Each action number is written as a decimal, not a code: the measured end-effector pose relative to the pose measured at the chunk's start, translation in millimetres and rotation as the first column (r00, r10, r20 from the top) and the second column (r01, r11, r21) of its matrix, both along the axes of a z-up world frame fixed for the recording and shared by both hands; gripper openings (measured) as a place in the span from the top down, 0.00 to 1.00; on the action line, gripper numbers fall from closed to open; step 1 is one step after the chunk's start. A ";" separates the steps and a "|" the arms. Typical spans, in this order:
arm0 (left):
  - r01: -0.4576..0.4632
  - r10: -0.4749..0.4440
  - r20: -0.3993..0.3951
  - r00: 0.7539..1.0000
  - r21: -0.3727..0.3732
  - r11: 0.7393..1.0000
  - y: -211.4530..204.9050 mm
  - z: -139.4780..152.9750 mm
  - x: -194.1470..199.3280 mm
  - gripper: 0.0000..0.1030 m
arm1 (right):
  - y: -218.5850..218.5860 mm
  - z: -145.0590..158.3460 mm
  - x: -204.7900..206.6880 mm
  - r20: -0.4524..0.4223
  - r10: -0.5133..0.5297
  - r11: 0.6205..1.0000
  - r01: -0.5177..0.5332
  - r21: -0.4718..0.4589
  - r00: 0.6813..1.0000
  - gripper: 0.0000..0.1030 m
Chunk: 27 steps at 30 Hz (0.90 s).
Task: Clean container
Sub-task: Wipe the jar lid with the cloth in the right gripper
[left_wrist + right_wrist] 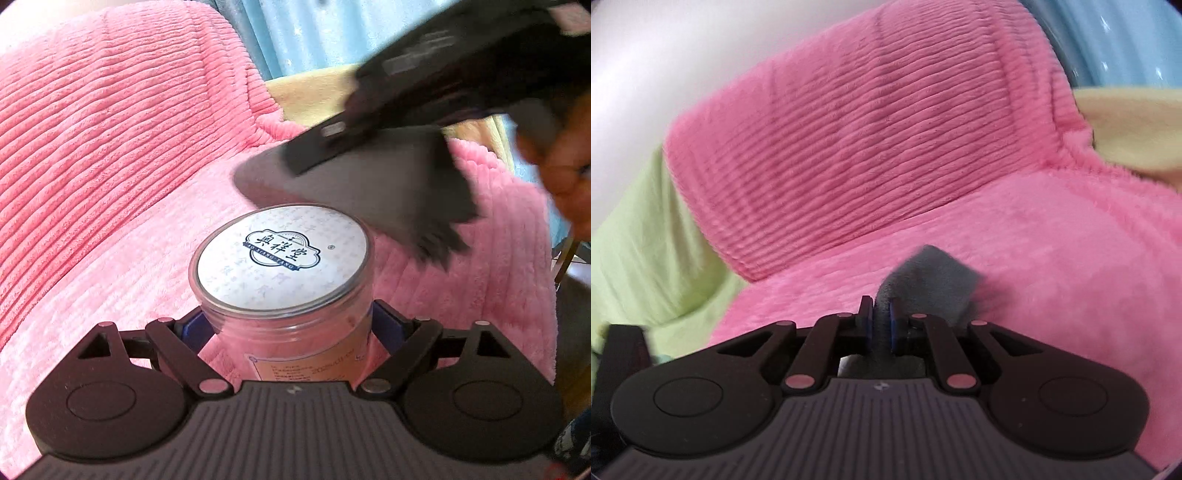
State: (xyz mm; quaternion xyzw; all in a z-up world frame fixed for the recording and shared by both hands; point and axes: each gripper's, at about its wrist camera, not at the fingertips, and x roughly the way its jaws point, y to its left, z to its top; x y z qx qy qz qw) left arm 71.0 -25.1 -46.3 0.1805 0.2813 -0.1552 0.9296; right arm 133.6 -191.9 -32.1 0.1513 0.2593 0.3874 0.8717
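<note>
A: Where is the jar [282,280]?

B: Lower middle of the left wrist view, just above the tool's body. It is a clear round jar with a white lid [282,254] that carries a dark blue emblem. The left gripper [291,328] is clamped on its wall, one blue-padded finger on each side below the lid. A label with small print shows low on the jar's side; I cannot read it.

A: And the cloth?

B: A grey cloth [354,181] sits right of centre in that view, above the jar. Its lower edge comes down to the far rim of the lid. Whether it touches I cannot tell, since it is blurred. The right gripper [325,147] reaches in from the upper right corner and pinches it. A hand [565,166] shows at the right edge behind that tool.

A: Does the right wrist view agree?

B: Yes. There the right gripper [881,321] stands in the lower middle, its fingers drawn close together on a fold of the cloth [931,280], which sticks out ahead and to the right of them. The jar is not seen in that view.

A: What lies around them?

B: A pink ribbed blanket [110,147] fills most of both views, rising to a raised hump in the upper left. In the right wrist view a green fabric [646,240] lies at the left edge and a pale yellow one [1126,129] at the upper right.
</note>
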 end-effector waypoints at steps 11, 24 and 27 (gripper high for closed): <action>-0.013 0.013 -0.003 1.000 0.003 1.000 -5.5 -2.2 -5.4 0.14 | 3.8 -5.0 -19.3 -0.054 0.272 0.962 -0.272 0.008 0.961 0.93; -0.021 0.021 -0.011 1.000 0.007 1.000 -2.7 -6.7 -0.5 0.14 | 50.8 -7.6 4.1 -0.084 0.370 0.929 -0.368 0.045 0.925 0.95; -0.026 0.026 -0.016 1.000 0.001 1.000 -2.1 -6.3 1.8 0.14 | 58.6 -8.1 11.0 -0.077 0.353 0.935 -0.351 0.043 0.932 0.96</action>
